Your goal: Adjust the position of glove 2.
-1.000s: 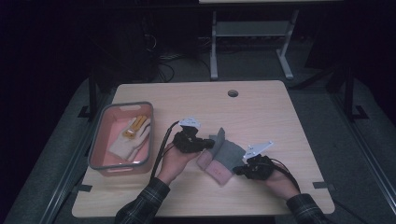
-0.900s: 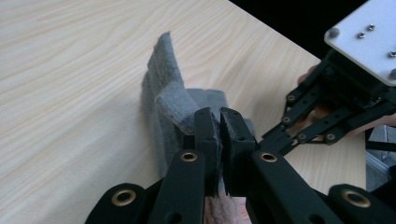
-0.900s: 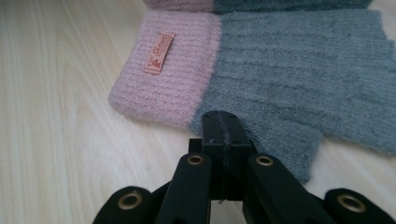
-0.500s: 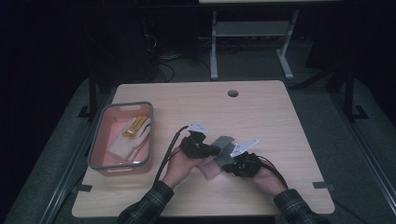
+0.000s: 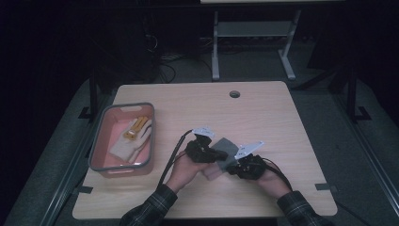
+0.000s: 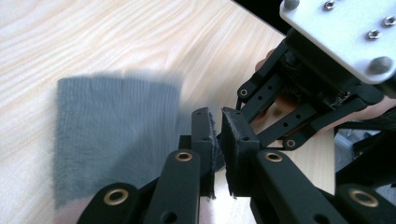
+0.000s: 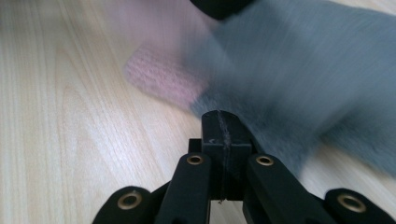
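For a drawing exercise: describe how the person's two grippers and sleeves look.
Both the left gripper and the right gripper are black, each topped by a pale grey three-cornered plate and trailing a black cable. Jaw linkages carry brass-coloured rivets. The sleeves are dark plaid.

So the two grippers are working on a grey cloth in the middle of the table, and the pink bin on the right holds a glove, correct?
Not quite: the pink bin with the glove sits on the table's left, as the high view shows. The grey cloth part is right.

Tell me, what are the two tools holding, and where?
Right tool pinches the edge of the grey sock. Left tool has just been opening; its pads stand slightly apart beside the sock's edge, so it holds nothing.
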A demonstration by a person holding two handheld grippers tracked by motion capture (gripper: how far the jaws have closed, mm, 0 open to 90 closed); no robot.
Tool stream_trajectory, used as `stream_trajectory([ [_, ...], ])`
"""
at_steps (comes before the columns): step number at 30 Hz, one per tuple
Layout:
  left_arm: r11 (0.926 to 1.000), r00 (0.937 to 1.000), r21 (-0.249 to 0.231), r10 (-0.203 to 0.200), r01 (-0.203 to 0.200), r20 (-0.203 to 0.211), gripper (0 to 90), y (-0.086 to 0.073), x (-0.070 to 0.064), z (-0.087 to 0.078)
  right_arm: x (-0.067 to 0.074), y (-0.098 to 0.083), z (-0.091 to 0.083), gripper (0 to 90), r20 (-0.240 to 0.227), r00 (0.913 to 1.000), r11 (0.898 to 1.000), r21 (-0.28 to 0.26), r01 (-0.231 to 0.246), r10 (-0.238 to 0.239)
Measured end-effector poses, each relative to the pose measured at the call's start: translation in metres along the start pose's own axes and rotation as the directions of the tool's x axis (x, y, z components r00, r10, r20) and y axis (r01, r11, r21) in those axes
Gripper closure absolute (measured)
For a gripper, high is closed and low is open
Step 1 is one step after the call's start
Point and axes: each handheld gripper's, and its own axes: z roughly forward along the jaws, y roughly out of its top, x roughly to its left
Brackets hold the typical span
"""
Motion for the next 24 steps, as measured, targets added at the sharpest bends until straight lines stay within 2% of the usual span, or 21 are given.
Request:
stream_trajectory([
  [2, 0.9999, 0.9997, 0.008, 0.010, -0.010, -0.020, 77.2, 0.000, 0.001, -0.001, -0.003, -0.004, -0.008, 86.4, 0.012, 0.9999, 1.000, -0.005, -0.010, 0.010],
  [3, 0.9999, 0.9997, 0.008, 0.010, -0.010, -0.020, 77.1, 0.000, 0.001, -0.001, -0.003, -0.004, -0.008, 86.4, 0.012, 0.9999, 1.000, -0.005, -0.010, 0.010],
  [5, 0.9997, 0.9982, 0.012, 0.023, -0.023, -0.056, 76.5, 0.000, 0.001, -0.004, -0.006, -0.011, -0.019, 81.2, 0.031, 0.9994, 1.000, -0.007, -0.014, 0.015],
  [8, 0.9996, 0.9964, 0.012, 0.028, -0.028, -0.080, 72.1, 0.000, 0.004, -0.007, -0.008, -0.017, -0.027, 77.1, 0.050, 0.9985, 1.000, -0.016, -0.023, 0.024],
  [9, 0.9996, 0.9948, 0.010, 0.028, -0.027, -0.098, 66.3, 0.000, 0.006, -0.010, -0.011, -0.023, -0.034, 71.6, 0.075, 0.9967, 0.999, -0.024, -0.027, 0.029],
  [11, 0.9994, 0.9930, 0.009, 0.034, -0.033, -0.113, 58.4, 0.000, 0.008, -0.011, -0.015, -0.027, -0.040, 64.3, 0.097, 0.9943, 0.999, -0.030, -0.042, 0.045],
  [12, 0.9992, 0.9909, 0.011, 0.041, -0.040, -0.128, 53.5, -0.001, 0.009, -0.013, -0.015, -0.027, -0.040, 64.3, 0.097, 0.9943, 0.999, -0.030, -0.042, 0.045],
  [13, 0.9978, 0.9853, 0.029, 0.063, -0.060, -0.159, 48.8, -0.001, 0.011, -0.014, -0.019, -0.031, -0.044, 57.9, 0.119, 0.9909, 0.997, -0.042, -0.058, 0.063],
  [14, 0.9978, 0.9853, 0.029, 0.063, -0.060, -0.159, 43.5, -0.001, 0.011, -0.014, -0.019, -0.031, -0.044, 57.9, 0.119, 0.9909, 0.997, -0.042, -0.058, 0.063],
  [15, 0.9966, 0.9821, 0.044, 0.077, -0.070, -0.172, 43.5, -0.002, 0.013, -0.014, -0.020, -0.033, -0.046, 54.3, 0.123, 0.9898, 0.997, -0.047, -0.066, 0.071],
  [16, 0.9961, 0.9812, 0.050, 0.081, -0.073, -0.175, 38.1, -0.003, 0.014, -0.014, -0.020, -0.035, -0.047, 49.9, 0.138, 0.9864, 0.996, -0.040, -0.085, 0.090],
  [17, 0.9948, 0.9806, 0.071, 0.085, -0.073, -0.177, 27.1, -0.005, 0.017, -0.013, -0.020, -0.039, -0.048, 41.3, 0.155, 0.9823, 0.994, -0.042, -0.100, 0.105],
  [18, 0.9936, 0.9806, 0.082, 0.092, -0.078, -0.173, 22.7, -0.006, 0.018, -0.012, -0.021, -0.041, -0.048, 38.3, 0.166, 0.9804, 0.994, -0.043, -0.101, 0.107],
  [19, 0.9936, 0.9806, 0.082, 0.092, -0.078, -0.173, 19.9, -0.006, 0.018, -0.012, -0.021, -0.041, -0.048, 38.3, 0.166, 0.9804, 0.994, -0.043, -0.101, 0.107],
  [20, 0.9907, 0.9808, 0.106, 0.102, -0.085, -0.166, 16.1, -0.009, 0.020, -0.010, -0.022, -0.045, -0.048, 31.7, 0.175, 0.9770, 0.992, -0.037, -0.117, 0.121],
  [24, 0.9883, 0.9799, 0.115, 0.118, -0.100, -0.161, 13.3, -0.012, 0.019, -0.005, -0.023, -0.050, -0.050, 25.3, 0.186, 0.9731, 0.991, -0.044, -0.130, 0.136],
])
